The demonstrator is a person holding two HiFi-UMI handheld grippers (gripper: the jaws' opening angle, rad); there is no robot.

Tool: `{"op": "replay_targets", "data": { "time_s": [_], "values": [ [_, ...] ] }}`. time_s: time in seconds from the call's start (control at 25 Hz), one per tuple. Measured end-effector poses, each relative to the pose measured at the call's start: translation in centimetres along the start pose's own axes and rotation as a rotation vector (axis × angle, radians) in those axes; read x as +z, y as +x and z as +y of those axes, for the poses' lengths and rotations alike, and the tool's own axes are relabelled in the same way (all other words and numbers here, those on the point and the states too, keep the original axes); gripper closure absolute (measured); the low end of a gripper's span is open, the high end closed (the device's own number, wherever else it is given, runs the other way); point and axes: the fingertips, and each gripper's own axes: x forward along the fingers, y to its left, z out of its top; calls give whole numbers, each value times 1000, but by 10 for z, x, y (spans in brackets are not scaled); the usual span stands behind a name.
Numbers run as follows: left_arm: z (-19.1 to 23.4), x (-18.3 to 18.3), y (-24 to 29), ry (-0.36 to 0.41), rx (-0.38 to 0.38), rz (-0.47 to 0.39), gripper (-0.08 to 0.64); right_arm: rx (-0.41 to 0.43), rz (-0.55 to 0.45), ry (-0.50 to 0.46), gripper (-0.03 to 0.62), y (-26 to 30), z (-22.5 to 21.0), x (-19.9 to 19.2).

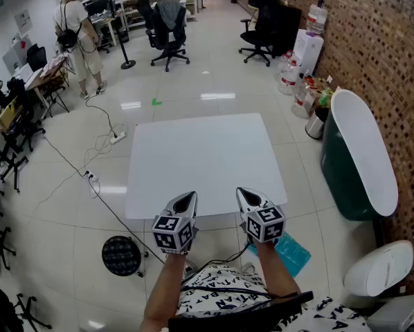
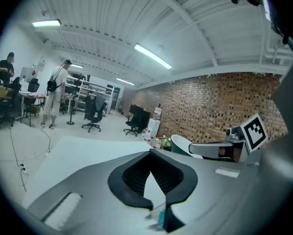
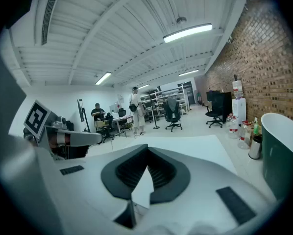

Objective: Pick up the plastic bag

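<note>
Both grippers hang level with each other over the near edge of the white surface point(image 1: 200, 151), aimed far and tipped slightly down.

- Left gripper point(image 1: 187, 199): in its own view the jaws are closed tip to tip with nothing between them.
- Right gripper point(image 1: 246, 194): the same, jaws pressed together and empty.
- I see no bag anywhere on the surface.
- The plastic bag point(image 1: 295, 254), a teal-blue one, lies on the floor at near right. It is just off the surface's near right corner, beside my right forearm and partly hidden by it.
- It looks flat and a little crumpled. I cannot make out an opening or handles from here.

Step in hand, as I judge it, is the reach, which has not started. The right gripper is the nearer tool.

How I would do it:
- Swing the right gripper right and down, clear of the surface's corner, and pitch it steeply toward the floor.
- Open the jaws wide before they arrive, not at contact.
- Aim for a raised wrinkle or an edge rather than the flat middle, since thin film on a smooth tile floor will likely slide away from a flat pinch.
- Close gently, then lift slowly and check that the film is really caught.

Watch for the dark green bin point(image 1: 345, 168) at far right and the cables point(image 1: 96, 185) on the floor at left.
</note>
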Motion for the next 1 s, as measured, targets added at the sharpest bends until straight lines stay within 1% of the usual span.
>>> {"op": "replay_targets", "data": {
  "time_s": [0.36,0.52,0.6,0.64,0.68,0.72,0.8,0.92,0.96,1.0],
  "values": [
    [1,1,2,6,-13,2,560,-7,-28,-1,580,1,-1,4],
    [-3,-6,8,4,-29,28,560,-6,-49,19,578,-2,-4,2],
    [-10,-11,14,8,-48,49,560,-21,-52,36,576,-5,-10,-3],
    [-15,-15,16,13,-63,66,560,-33,-46,56,518,-8,-13,-9],
    [-22,-21,18,20,-79,85,560,-45,-39,81,420,-12,-17,-17],
    [-29,-27,21,26,-94,104,560,-60,-34,104,400,-17,-23,-25],
    [-41,-39,32,30,-123,132,560,-97,-43,143,399,-23,-40,-39],
    [-66,-63,44,24,-194,175,560,-158,-65,236,343,-41,-71,-64],
    [-77,-74,43,25,-228,203,560,-182,-60,282,250,-54,-77,-79],
    [-90,-88,41,29,-260,236,560,-208,-52,324,182,-67,-84,-96]
  ]
}}
